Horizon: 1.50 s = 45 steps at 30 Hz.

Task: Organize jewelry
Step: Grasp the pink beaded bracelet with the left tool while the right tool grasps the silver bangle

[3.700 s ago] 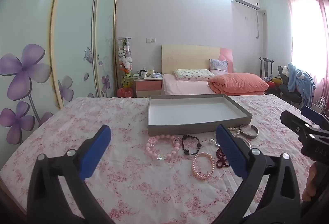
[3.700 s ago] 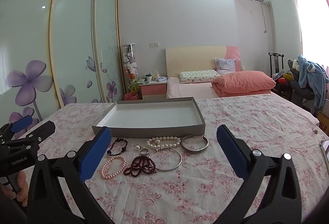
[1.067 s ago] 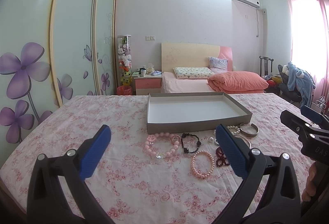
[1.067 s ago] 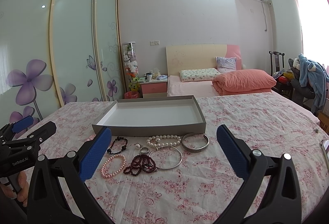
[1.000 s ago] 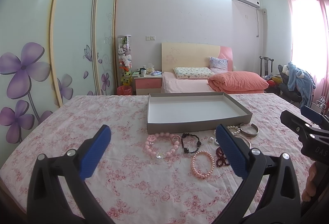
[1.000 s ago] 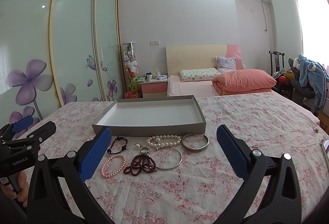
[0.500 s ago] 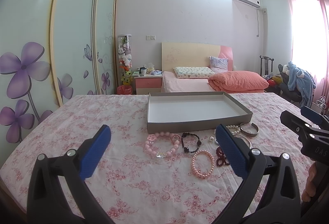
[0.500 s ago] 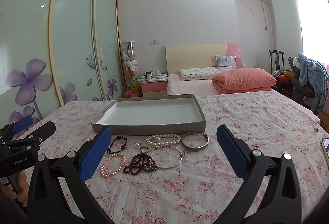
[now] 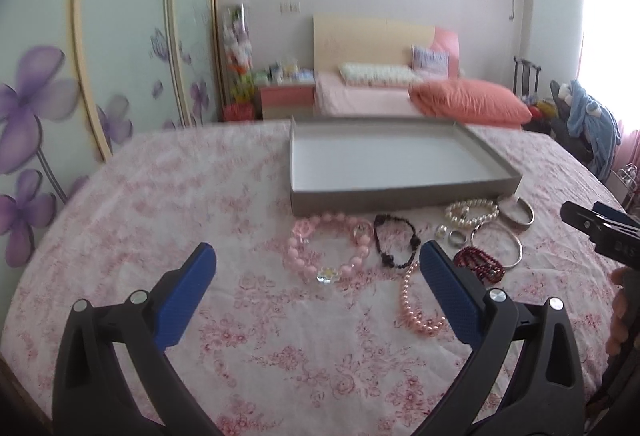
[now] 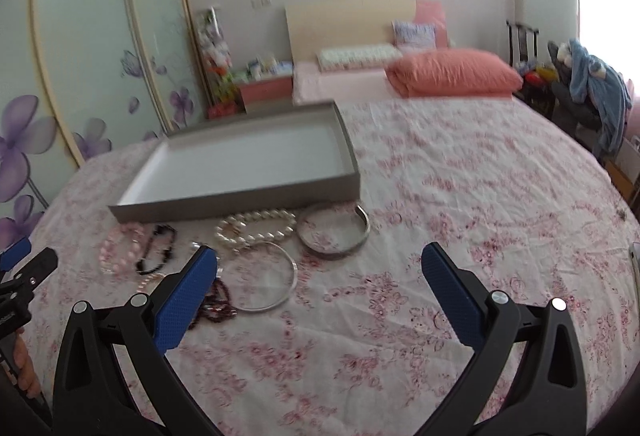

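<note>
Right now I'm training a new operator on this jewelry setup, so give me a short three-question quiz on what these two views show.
1. True or false: the gray tray already holds jewelry.
2. Which lies nearest the tray's front wall? A) white pearl bracelet B) dark red bead bracelet C) small pink pearl bracelet
3. Fill in: the left tool and the right tool are both ____.

Key: 1 false, its floor is bare. 2 A. 3 open, holding nothing.

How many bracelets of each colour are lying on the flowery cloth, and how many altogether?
Pink bead bracelets: 2
Black bead bracelet: 1
Dark red bead bracelet: 1
White pearl bracelet: 1
Silver bangles: 2
Total: 7
</note>
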### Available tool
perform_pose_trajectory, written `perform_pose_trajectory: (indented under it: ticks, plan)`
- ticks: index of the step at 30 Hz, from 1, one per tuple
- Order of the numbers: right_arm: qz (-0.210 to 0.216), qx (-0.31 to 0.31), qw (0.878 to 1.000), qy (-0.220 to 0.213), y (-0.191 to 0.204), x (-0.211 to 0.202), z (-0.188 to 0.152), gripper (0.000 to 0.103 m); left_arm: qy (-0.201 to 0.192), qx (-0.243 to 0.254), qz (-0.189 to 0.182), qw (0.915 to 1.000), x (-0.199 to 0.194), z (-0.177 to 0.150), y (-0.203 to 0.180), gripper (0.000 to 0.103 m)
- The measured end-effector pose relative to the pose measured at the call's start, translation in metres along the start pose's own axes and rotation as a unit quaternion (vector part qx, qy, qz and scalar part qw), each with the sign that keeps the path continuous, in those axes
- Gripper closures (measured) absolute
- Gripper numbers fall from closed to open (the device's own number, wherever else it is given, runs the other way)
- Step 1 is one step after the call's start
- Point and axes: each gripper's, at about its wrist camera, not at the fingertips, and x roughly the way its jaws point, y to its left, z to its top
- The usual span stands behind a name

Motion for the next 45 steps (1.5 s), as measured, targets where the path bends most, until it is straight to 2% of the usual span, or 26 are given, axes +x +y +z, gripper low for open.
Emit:
perform_pose_trajectory:
  ticks: [6,12,16,23,26,32,36,42,45]
  plan:
    - [-0.018,0.010,0.996,0.085,-0.006,0.054,0.007,0.004,0.054,0.006,0.004,0.9985,0.035,0.006,0.003,0.004]
    - [-0.029,0.012,0.992,0.125,0.001,0.077,0.010,0.011,0.087,0.025,0.018,0.9957,0.061,0.007,0.001,0.004]
    - [-0.038,0.002,0.990,0.135,0.007,0.083,0.010,0.018,0.100,0.020,0.013,0.9947,0.071,0.006,0.003,0.004]
    - [-0.059,-0.014,0.990,0.127,0.010,0.090,0.016,0.026,0.112,0.015,0.010,0.9936,0.081,0.007,0.006,0.004]
    - [-0.057,-0.017,0.991,0.116,0.009,0.090,0.016,0.035,0.115,0.012,0.008,0.9932,0.084,0.009,0.008,0.004]
    - [-0.056,-0.011,0.992,0.111,-0.001,0.093,0.018,0.036,0.124,0.008,0.007,0.9922,0.092,0.011,0.010,0.005]
    - [-0.056,-0.010,0.992,0.111,-0.003,0.093,0.019,0.036,0.125,-0.019,0.008,0.9920,0.097,0.017,0.025,0.014]
    - [-0.055,-0.010,0.992,0.111,-0.005,0.093,0.019,0.036,0.155,-0.042,0.005,0.9870,0.115,0.017,0.038,0.041]
    - [-0.055,-0.010,0.992,0.111,-0.005,0.094,0.019,0.036,0.156,-0.027,0.008,0.9874,0.120,0.020,0.035,0.045]
